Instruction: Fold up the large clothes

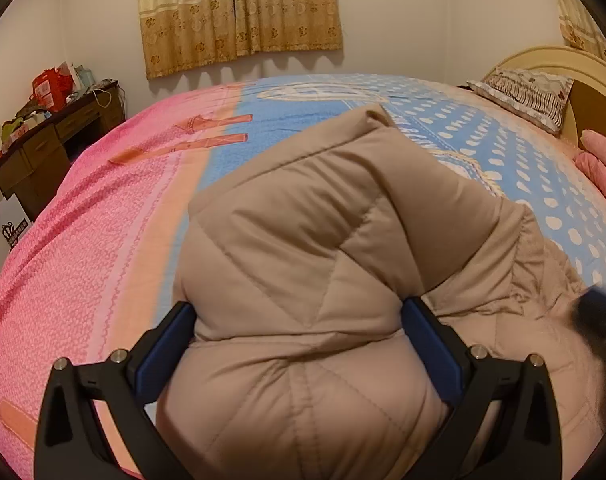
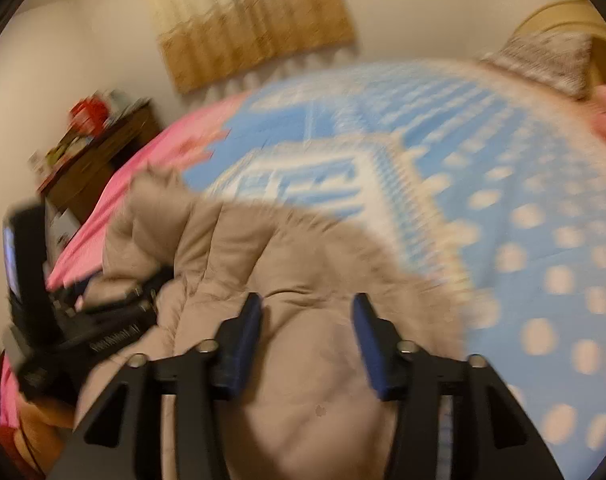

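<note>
A beige quilted puffer jacket (image 1: 303, 220) lies bunched on the bed. In the left wrist view my left gripper (image 1: 299, 306) is shut on a thick fold of it, and the padding bulges out above and below the blue pads. In the blurred right wrist view my right gripper (image 2: 307, 298) is open just above the same jacket (image 2: 239, 248), with its blue pads (image 2: 247, 332) apart and nothing pressed between them. The left gripper's black body (image 2: 63, 320) shows at the left of that view, against the jacket.
The bed cover is pink (image 1: 103, 240) on the left and blue with white dots (image 1: 503, 168) on the right. A patterned pillow (image 1: 531, 92) leans on the headboard (image 1: 583, 80). A cluttered brown desk (image 1: 51, 148) stands by the far left wall, under a curtain (image 1: 239, 12).
</note>
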The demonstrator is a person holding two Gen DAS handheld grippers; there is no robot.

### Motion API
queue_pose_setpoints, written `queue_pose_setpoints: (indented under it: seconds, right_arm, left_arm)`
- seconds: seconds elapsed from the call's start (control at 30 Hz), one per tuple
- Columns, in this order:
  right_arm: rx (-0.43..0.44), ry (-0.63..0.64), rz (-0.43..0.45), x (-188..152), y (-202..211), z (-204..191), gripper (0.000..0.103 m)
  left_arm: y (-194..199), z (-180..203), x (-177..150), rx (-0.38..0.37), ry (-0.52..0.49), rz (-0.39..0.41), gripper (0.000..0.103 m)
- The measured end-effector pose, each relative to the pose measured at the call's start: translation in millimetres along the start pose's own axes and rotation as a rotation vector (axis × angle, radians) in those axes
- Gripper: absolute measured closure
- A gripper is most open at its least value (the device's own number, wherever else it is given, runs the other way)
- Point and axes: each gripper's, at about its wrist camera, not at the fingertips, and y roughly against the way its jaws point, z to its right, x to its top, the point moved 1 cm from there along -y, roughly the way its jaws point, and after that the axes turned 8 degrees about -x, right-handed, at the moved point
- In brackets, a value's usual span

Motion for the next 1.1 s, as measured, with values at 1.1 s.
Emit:
queue_pose_setpoints:
  seconds: [1.1]
  right_arm:
    - [0.266, -0.234, -0.161, -57, -49, 56, 0.001]
  left_arm:
    - [13, -85, -53, -0.74, 0.351, -0.168, 0.0]
